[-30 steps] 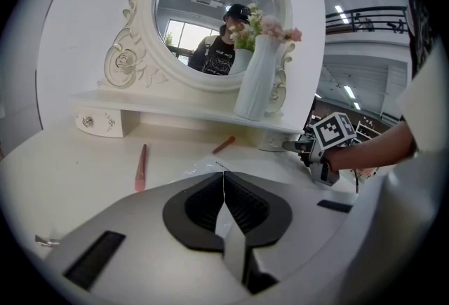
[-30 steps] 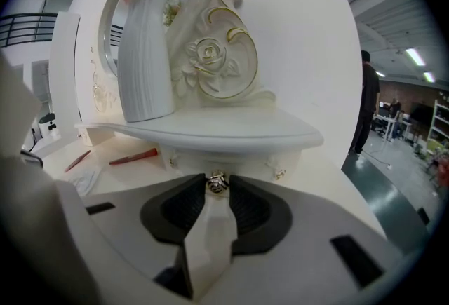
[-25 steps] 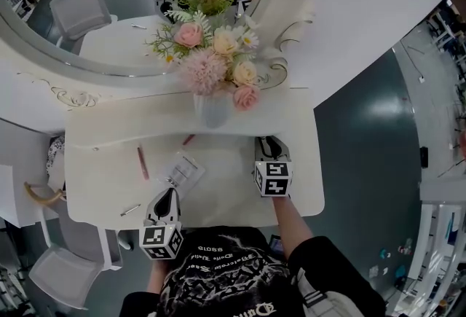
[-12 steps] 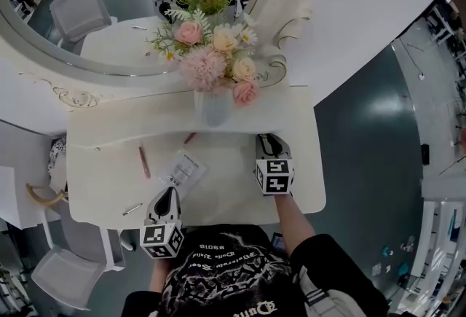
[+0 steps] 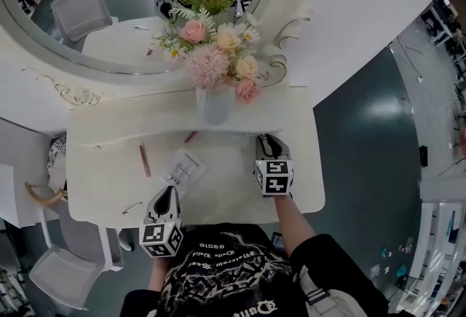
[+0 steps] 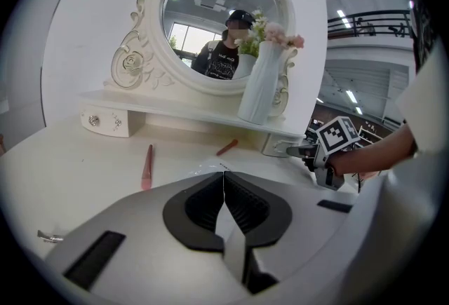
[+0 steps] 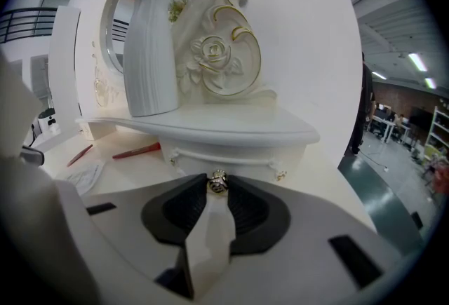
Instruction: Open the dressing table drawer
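Knob (image 7: 218,183), centre of drawer (image 7: 238,155) front: your right gripper (image 5: 269,141) pinches it. Your left gripper (image 6: 223,172), well left of drawer: pressed together, empty. Pull likely runs straight back toward you.

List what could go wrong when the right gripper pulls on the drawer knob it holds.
1. The right gripper pinches the small knob only at its very tips, so a pull could slip off it.
2. The tall vase stands on the shelf right above the drawer; a jerky pull might rock it.
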Available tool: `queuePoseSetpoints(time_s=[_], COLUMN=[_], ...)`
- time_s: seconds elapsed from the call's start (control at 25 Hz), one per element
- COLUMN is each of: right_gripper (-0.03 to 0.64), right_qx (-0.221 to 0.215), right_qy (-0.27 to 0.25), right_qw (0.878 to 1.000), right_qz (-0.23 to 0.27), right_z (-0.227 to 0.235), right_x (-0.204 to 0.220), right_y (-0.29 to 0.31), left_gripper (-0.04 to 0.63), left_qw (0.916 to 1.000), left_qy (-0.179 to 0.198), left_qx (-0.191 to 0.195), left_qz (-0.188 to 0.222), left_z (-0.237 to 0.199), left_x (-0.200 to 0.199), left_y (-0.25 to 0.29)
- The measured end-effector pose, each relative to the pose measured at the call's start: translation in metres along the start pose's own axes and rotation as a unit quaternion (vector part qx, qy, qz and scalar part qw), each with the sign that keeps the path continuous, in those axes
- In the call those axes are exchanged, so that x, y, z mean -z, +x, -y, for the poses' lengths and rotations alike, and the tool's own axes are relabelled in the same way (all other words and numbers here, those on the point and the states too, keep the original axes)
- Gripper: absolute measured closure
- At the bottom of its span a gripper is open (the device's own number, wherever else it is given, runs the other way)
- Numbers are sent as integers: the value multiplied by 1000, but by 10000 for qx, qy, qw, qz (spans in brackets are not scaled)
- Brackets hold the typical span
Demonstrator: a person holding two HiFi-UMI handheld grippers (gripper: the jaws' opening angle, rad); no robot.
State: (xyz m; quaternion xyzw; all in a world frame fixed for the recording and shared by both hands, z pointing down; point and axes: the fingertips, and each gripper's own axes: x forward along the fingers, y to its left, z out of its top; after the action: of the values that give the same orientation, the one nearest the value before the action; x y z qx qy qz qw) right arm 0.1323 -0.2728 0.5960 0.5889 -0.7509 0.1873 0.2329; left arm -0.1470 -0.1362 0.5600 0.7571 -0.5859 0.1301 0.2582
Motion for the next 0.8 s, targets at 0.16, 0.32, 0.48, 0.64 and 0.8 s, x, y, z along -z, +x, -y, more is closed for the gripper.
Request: queuePoseSetpoints(time_s=[0.16,0.32,0.48,0.64,0.8], right_gripper=[517,516,517,516,517], right_qx=[-6,-13,-27,-20,2], right_qy=[-33,-44,-67,-88,-67], right_qw=[10000,10000,10000,10000,10000], right_qz=[2,-3,-12,-34,-35], right_z=[-1,-1,-2,-1,-2], right_x=[1,2,3,2,4], right_y=[-1,-2,-4,-4,-6], left_gripper=[578,578,578,578,578], left_qw=[10000,10000,10000,10000,10000], left_qy=[-17,-5,-3,-5,-41], left_qx=[5,23,54,68,38], left_qz=[15,9,6,27,58], left_z=[-2,-2,0,0,-3], left_x=[0,0,0,-1,0], left_y=[-1,0,0,1,-1])
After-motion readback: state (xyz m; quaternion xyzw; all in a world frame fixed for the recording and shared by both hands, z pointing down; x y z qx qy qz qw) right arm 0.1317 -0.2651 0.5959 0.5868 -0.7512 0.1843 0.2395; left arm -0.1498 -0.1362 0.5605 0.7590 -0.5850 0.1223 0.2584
